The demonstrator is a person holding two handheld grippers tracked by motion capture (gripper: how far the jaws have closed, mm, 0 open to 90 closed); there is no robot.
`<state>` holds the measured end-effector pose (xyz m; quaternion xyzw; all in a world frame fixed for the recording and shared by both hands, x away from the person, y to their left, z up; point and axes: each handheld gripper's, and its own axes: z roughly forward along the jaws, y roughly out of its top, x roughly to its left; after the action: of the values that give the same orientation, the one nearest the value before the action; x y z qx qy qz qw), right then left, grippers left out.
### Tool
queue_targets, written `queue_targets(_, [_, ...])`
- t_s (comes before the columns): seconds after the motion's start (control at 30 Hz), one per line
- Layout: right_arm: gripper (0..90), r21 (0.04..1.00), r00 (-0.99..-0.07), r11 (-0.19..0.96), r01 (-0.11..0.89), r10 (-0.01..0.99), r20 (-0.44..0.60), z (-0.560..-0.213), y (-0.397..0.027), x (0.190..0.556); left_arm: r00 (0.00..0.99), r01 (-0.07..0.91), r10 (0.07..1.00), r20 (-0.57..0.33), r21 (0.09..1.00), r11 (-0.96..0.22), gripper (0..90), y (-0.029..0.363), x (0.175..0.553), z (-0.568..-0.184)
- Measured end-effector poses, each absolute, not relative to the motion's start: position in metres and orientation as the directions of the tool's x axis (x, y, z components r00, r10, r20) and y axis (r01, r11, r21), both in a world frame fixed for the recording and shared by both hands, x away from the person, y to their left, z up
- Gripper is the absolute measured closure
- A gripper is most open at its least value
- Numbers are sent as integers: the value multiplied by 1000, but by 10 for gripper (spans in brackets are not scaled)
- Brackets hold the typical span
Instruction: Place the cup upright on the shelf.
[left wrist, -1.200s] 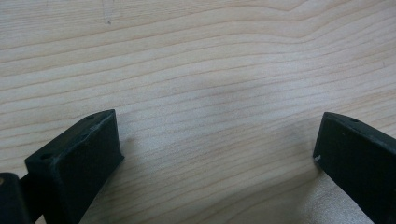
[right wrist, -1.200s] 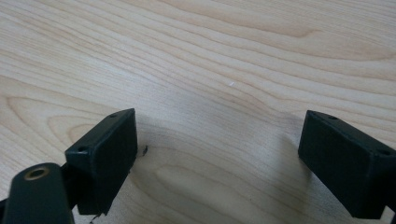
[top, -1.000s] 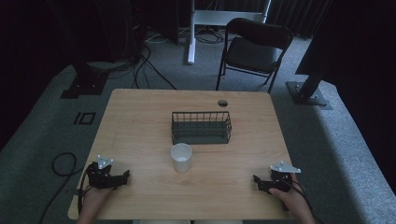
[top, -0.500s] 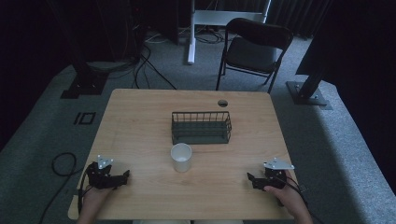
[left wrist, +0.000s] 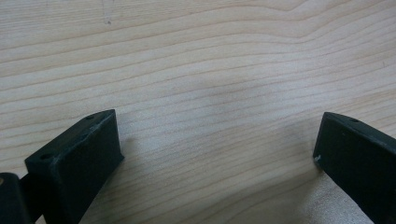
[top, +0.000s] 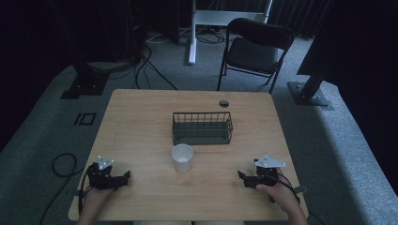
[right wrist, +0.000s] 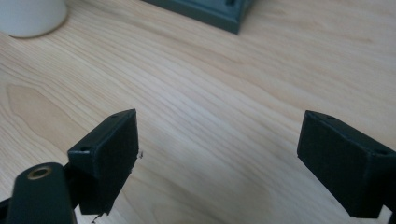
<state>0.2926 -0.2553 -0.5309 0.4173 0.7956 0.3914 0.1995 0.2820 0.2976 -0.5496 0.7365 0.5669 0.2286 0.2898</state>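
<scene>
A white cup (top: 182,158) stands upright near the middle of the wooden table (top: 141,126), just in front of a dark wire basket (top: 202,127). My left gripper (top: 123,177) rests low at the front left corner, held by a hand, jaws wide apart over bare wood (left wrist: 210,93). At the front right my right gripper (top: 242,178) is open too, pointing toward the cup. In the right gripper view the cup (right wrist: 30,16) sits at the top left and the basket's base (right wrist: 205,11) at the top, both well beyond the jaws.
A small round hole (top: 224,103) marks the table's far edge. Behind the table stand a black folding chair (top: 256,47) and a white post (top: 192,33). Cables (top: 61,164) trail on the grey floor to the left.
The right gripper has slid left and a little forward along the front of the table. The left gripper, cup and basket stay put.
</scene>
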Motion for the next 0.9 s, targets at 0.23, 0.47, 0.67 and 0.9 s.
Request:
queue_targets(0.23, [125, 805, -607, 351, 478, 794, 15, -525, -241, 296, 253, 703, 967, 8, 686, -189, 9, 298, 282, -550])
queue_targets(0.47, [129, 810, -645, 372, 454, 764, 11, -522, -225, 299, 253, 703, 967, 8, 686, -189, 9, 298, 282, -550])
queue_targets(0.67, [129, 810, -687, 394, 435, 726, 16, -520, -205, 302, 253, 703, 968, 8, 686, -189, 9, 298, 282, -550])
queue_targets(0.9, [129, 816, -712, 402, 415, 702, 17, -519, -190, 306, 253, 702, 967, 8, 686, -189, 9, 298, 282, -550])
